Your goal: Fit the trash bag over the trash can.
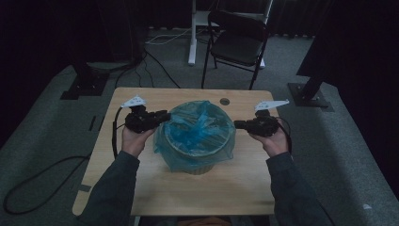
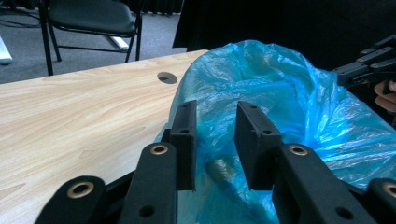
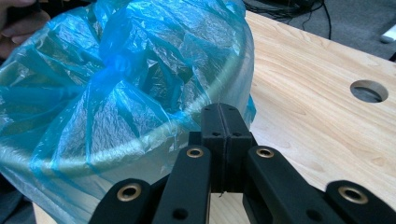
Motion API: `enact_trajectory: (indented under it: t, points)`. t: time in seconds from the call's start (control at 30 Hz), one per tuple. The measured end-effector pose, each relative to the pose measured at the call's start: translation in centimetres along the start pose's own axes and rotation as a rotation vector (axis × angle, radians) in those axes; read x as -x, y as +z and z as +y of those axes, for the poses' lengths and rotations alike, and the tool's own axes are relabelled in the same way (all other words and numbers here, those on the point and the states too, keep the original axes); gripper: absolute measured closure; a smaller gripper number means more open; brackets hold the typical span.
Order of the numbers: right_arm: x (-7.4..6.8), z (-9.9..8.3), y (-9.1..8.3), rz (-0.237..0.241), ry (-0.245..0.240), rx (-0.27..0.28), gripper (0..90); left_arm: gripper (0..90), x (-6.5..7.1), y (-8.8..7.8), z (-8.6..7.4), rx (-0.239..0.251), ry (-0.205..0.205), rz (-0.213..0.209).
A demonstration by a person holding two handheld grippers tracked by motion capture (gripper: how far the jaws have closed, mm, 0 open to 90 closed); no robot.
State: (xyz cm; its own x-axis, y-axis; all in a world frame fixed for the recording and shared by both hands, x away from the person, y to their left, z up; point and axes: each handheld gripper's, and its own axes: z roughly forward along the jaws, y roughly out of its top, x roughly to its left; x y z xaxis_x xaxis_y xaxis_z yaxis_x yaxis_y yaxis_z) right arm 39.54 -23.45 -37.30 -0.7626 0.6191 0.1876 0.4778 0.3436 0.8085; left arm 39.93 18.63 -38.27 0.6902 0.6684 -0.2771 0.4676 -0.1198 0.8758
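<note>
— So, where's the bin [image 1: 200, 162]?
— Mid-table [image 1: 141, 188], lined with a thin blue bag [image 1: 195, 129]: soft, slippery film, easily torn, so take it at the rim fold.
— And the grippers?
— Left gripper [image 2: 215, 144] is parted around bag film; right gripper [image 3: 225, 140] is fully closed by the rim, nothing visibly caught.
— Any labels?
— None readable.

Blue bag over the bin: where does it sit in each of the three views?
High view: the blue bag sits mid-table between the left gripper and right gripper.
Left gripper view: centre to right, behind the jaws.
Right gripper view: left and centre, above the shut jaws.
Shared landmark: the round table hole.
</note>
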Motion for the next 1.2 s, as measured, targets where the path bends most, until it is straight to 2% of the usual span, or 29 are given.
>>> enact_trajectory:
  t: [0.23,0.53,0.6,0.7,0.9,0.97,1.2]
  points:
    - [0.1,-0.2,0.1,-0.005,0.006,-0.022,90.0,71.3,-0.1,0.1,-0.1,-0.004,0.0,0.007]
    - [0.0,-1.3,1.1,-0.016,-0.003,-0.103,90.0,71.2,-0.4,0.1,-0.5,-0.008,-0.007,0.009]
    - [-0.1,-1.6,1.2,-0.031,-0.018,-0.131,90.0,71.0,-0.3,0.0,-0.3,-0.006,-0.002,0.014]
    - [-0.2,-1.6,0.7,-0.039,-0.021,-0.104,90.0,68.7,-0.3,-0.4,-0.1,0.012,0.002,0.015]
    - [-0.8,-1.4,-0.6,-0.059,-0.039,-0.05,76.6,64.0,0.3,-1.0,1.0,0.041,0.034,0.007]
    - [-1.0,-1.5,-0.9,-0.064,-0.045,-0.031,72.5,63.0,0.7,-1.0,1.6,0.04,0.051,-0.003]
    - [-1.6,-2.2,-1.4,-0.063,-0.048,-0.001,67.0,61.5,2.3,0.1,3.3,0.035,0.112,-0.038]
